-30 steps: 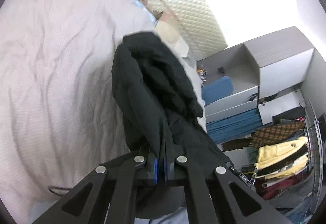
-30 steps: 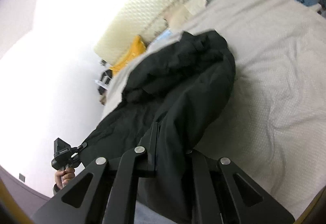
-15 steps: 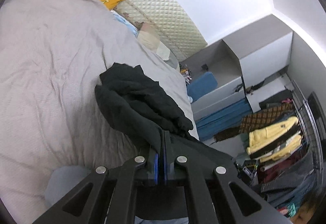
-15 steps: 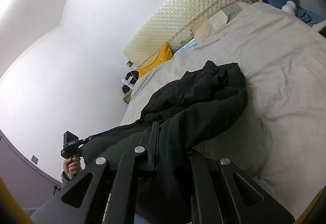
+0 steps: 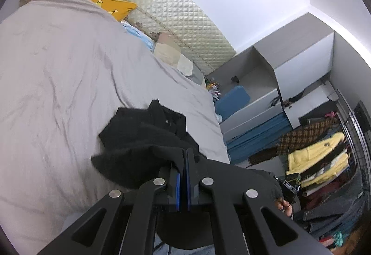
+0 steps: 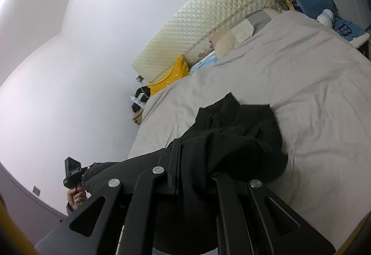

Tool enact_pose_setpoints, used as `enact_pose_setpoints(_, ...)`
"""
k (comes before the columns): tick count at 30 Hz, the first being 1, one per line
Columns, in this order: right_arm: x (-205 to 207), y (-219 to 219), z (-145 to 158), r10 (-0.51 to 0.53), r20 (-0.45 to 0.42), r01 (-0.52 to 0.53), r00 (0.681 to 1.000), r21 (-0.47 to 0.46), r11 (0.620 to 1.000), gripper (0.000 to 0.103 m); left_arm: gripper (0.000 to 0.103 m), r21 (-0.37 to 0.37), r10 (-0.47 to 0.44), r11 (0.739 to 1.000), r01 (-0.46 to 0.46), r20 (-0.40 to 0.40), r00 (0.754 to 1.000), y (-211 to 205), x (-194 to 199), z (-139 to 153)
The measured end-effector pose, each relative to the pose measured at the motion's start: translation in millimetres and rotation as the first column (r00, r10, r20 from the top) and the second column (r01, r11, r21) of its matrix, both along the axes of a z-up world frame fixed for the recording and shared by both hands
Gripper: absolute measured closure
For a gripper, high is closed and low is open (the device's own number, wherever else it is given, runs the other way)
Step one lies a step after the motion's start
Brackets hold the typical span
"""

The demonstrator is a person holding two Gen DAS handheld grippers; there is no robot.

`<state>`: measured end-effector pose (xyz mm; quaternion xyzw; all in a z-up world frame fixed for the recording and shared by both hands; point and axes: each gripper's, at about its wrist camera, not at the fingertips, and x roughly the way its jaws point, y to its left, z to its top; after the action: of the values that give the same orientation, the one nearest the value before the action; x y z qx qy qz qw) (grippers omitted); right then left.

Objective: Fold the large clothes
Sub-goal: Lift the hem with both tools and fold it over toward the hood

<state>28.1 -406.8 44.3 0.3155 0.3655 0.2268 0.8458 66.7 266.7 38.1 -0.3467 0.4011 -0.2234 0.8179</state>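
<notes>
The grey bedspread (image 5: 58, 74) lies open and wrinkled to the left of the black garment (image 5: 148, 139), with bare cover on to the pillows (image 5: 167, 51) and yellow cushion (image 5: 106, 2) against the quilted headboard (image 5: 176, 23). On the far side (seen from the right wrist) bare cover (image 6: 313, 83) runs to the bed's edge. Beyond that edge the way is crowded: grey shelving (image 5: 266, 83), a blue cushion (image 5: 231, 99) and a clothes rack (image 5: 324, 155) stand close.
</notes>
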Motion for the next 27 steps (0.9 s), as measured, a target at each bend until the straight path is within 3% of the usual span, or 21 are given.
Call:
enact_pose_setpoints(7,115.0,-3.9,-14.6,-0.055,-0.097,0.056,0.994,0.009,0.998,0.096,0.1,0.115,0.032,0.993,-0.03,-0.016,0.999,-15.3,95.4,-0.4)
enact_pose_setpoints(12,192.9,-3.5,-49.7,-0.107,-0.188,0.103,0.976,-0.031,0.994,0.096,0.1,0.195,0.07,0.979,-0.057,-0.059,0.996,-29.9,166.2,-24.4)
enact_pose_setpoints(18,260.8,-5.8,-115.1,-0.165,-0.322,0.153,0.932,-0.062,0.986,0.096,0.099,0.284,0.114,0.956,-0.075,-0.121,0.986,-44.3,237.1,-79.6)
enact_pose_setpoints(24,287.4,-9.9,-195.2,-0.201,-0.446,0.203,0.872,-0.043,0.978,0.096,0.099,0.377,0.128,0.926,-0.036,-0.223,0.966,-62.6,284.4,-165.6)
enact_pose_setpoints(27,289.0,-10.8,-233.3,-0.198,-0.5,0.212,0.843,-0.028,0.977,0.096,0.099,0.341,0.128,0.94,-0.024,-0.287,0.949,-65.4,294.5,-201.3)
